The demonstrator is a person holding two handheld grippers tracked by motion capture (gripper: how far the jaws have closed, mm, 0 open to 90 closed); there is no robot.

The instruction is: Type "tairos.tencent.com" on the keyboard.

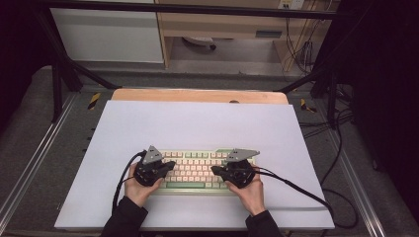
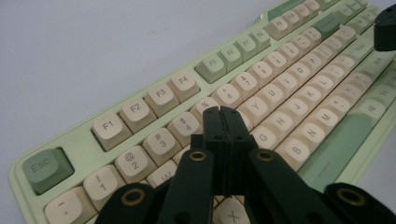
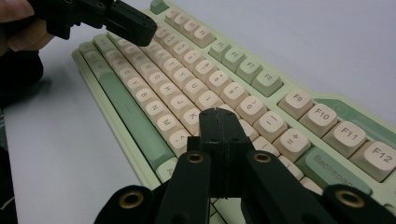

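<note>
White table (image 1: 197, 123), keyboard (image 1: 197, 170), Esc key (image 2: 46, 168) legible close-up

place: lab or recording workspace | shown by: black metal frame (image 1: 64, 69) set around the tabletop (image 1: 197, 123) | loose cables (image 1: 341, 148) trailed over grey floor | wooden cabinet (image 1: 222, 24) seen beyond the gripper (image 1: 170, 165)

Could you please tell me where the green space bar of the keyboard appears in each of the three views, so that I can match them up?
High view: the space bar lies in the keyboard's front row, between the two hands.
Left gripper view: it runs along the right side, right of the shut jaws.
Right gripper view: it runs along the left, left of the jaws.
Shared landmark: the green-rimmed keyboard itself.
</note>
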